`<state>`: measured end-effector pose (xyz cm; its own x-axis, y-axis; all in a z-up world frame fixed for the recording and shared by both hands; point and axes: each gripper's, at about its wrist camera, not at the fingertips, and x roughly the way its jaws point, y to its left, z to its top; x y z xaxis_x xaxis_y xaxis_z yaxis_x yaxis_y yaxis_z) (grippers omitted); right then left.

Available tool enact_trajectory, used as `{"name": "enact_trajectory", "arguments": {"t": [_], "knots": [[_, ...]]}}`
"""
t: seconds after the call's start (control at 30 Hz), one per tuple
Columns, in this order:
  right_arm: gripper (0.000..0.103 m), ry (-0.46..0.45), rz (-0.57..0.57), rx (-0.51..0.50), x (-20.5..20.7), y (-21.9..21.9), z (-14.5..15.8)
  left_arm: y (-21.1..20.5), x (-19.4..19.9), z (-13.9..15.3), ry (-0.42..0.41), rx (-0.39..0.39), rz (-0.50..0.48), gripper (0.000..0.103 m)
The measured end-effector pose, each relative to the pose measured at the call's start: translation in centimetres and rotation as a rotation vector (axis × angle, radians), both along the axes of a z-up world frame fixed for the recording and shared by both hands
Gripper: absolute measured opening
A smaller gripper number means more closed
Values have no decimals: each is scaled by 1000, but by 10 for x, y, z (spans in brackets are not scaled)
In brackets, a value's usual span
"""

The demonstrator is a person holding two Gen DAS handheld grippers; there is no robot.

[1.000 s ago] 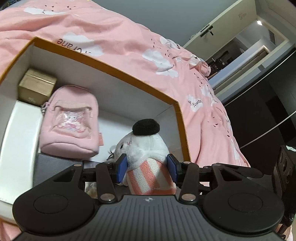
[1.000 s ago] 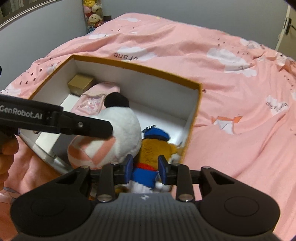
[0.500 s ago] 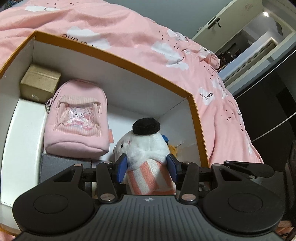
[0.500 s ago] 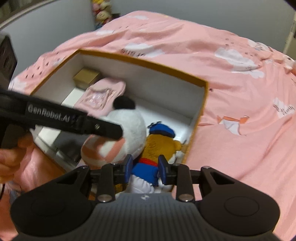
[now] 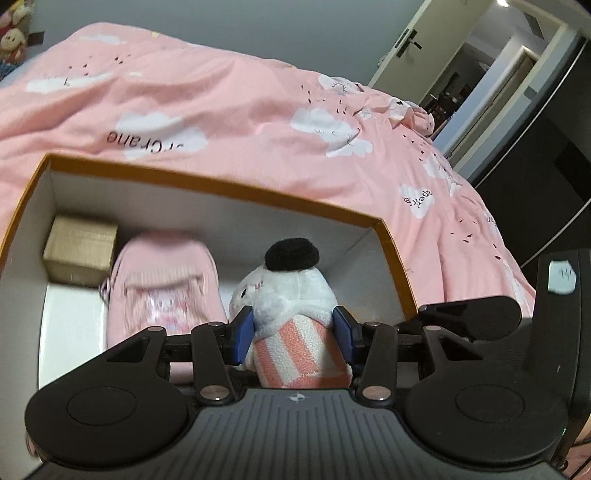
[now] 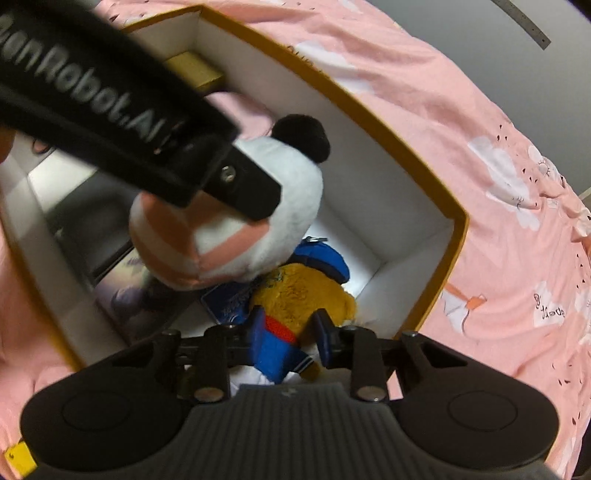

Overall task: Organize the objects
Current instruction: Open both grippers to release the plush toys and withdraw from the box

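Over the boxed bed, left gripper pinches white plush; right gripper pinches yellow plush.

A bed fills most of the room, covered by a pink duvet printed with white clouds. Behind it runs a plain grey wall. To the right a pale door with a dark handle stands open onto a lit hallway. Soft toys sit in the far left corner.
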<state>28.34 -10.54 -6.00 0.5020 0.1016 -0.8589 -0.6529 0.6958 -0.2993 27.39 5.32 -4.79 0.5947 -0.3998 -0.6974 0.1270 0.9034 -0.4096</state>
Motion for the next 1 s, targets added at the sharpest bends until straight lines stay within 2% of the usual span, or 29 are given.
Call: {"name": "enact_trajectory", "arguments": {"t": [0.13, 0.37, 0.63, 0.77, 0.83, 1.0], "knots": [[16, -37, -13, 43, 17, -7, 3, -5, 9, 2, -33, 53, -26, 52], [12, -75, -26, 83, 42, -16, 4, -16, 23, -7, -46, 132, -79, 52], [12, -62, -25, 128, 50, -27, 7, -21, 35, -21, 1, 145, -82, 54], [12, -45, -15, 132, 48, -29, 10, -31, 35, -29, 72, 236, -126, 55], [12, -47, -4, 122, 50, -28, 11, -30, 31, -30, 54, 231, -121, 56], [12, -55, 1, 127, 47, -31, 9, -25, 32, -29, 74, 194, -82, 59]]}}
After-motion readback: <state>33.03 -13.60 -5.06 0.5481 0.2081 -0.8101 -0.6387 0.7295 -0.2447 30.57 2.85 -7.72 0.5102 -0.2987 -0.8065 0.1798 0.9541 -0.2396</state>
